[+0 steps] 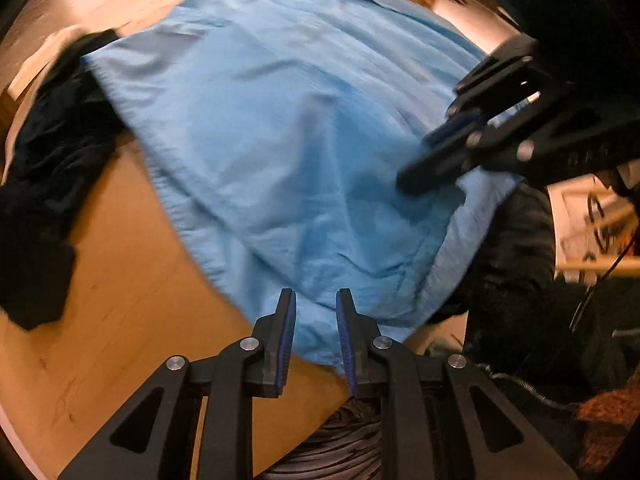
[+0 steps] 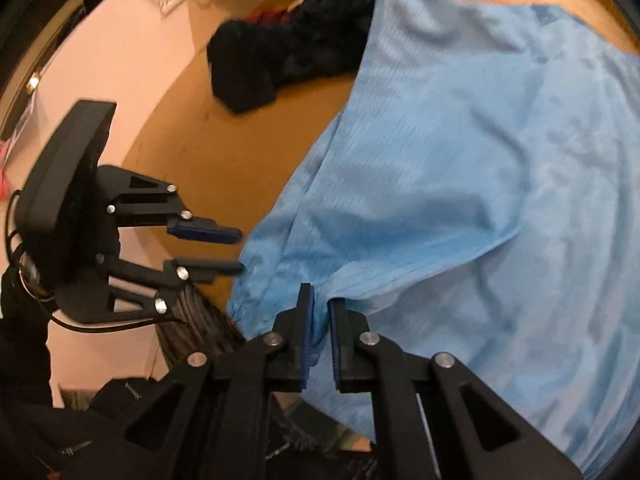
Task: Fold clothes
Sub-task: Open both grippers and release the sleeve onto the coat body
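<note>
Just ahead of both parted tools [image 1: 316, 308] [image 2: 318, 308] lies blue garment [image 1: 280, 120].

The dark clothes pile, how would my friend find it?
Start at the wooden table and find the big light blue garment spread over it. The dark clothes pile lies bunched at its far edge. It is nearly black and crumpled; the blue one is pale and spread out.

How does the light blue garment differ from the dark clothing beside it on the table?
The light blue garment is spread out mostly flat, while the dark clothing lies bunched in a heap. The blue one covers much more of the wooden table than the dark one. The blue garment's near edge hangs over the table edge by both grippers; the dark clothing lies apart from them. Both rest on the table.
</note>
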`<action>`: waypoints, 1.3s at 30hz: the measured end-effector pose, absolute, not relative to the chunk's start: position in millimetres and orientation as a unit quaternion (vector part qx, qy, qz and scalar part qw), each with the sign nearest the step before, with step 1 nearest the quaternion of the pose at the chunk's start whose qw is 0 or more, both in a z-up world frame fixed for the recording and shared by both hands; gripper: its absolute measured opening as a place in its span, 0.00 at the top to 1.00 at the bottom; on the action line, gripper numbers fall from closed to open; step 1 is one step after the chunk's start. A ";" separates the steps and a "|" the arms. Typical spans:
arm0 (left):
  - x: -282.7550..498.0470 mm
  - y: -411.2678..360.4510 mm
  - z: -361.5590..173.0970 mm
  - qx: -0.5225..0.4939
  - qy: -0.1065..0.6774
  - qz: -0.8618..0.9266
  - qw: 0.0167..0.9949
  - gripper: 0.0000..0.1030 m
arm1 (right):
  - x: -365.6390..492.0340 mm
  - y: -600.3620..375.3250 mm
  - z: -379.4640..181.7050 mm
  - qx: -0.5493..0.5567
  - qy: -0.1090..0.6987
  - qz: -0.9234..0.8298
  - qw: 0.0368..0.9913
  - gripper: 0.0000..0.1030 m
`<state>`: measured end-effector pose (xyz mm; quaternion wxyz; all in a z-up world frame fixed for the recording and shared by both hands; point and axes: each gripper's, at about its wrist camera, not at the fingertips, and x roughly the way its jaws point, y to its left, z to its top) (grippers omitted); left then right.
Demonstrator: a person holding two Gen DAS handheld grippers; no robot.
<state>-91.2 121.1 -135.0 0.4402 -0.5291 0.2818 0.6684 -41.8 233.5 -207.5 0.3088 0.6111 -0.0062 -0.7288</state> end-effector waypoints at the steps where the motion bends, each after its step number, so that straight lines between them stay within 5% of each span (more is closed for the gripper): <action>1: -89.8 123.0 -135.4 -0.527 0.288 0.666 0.442 0.81 | -36.0 231.5 -215.8 0.621 0.002 -0.721 0.306 0.92; 6: -84.1 137.1 -133.4 -0.518 0.293 0.656 0.464 0.80 | -9.9 250.8 -257.9 0.682 0.006 -0.678 0.275 0.91; 14: -77.2 151.8 -162.9 -0.532 0.374 0.595 0.471 0.74 | -11.3 279.5 -237.3 0.648 -0.033 -0.716 0.259 0.68; 20: -96.5 120.5 -160.7 -0.550 0.352 0.613 0.445 0.71 | -20.5 267.3 -230.9 0.626 0.000 -0.732 0.269 0.68; 24: -103.5 95.9 -148.8 -0.557 0.302 0.641 0.433 0.69 | -39.1 262.7 -208.7 0.614 0.029 -0.741 0.270 0.68; 26: -106.4 77.2 -137.8 -0.560 0.260 0.662 0.425 0.58 | -48.4 260.4 -197.6 0.608 0.044 -0.746 0.270 0.68; 34: -109.5 25.9 -143.2 -0.641 0.107 0.663 0.372 0.54 | -128.8 248.6 -134.2 0.561 0.063 -0.784 0.258 0.60; 39: -112.0 40.9 -142.3 -0.658 0.085 0.663 0.347 0.50 | -179.3 219.6 -134.1 0.563 0.047 -0.787 0.247 0.60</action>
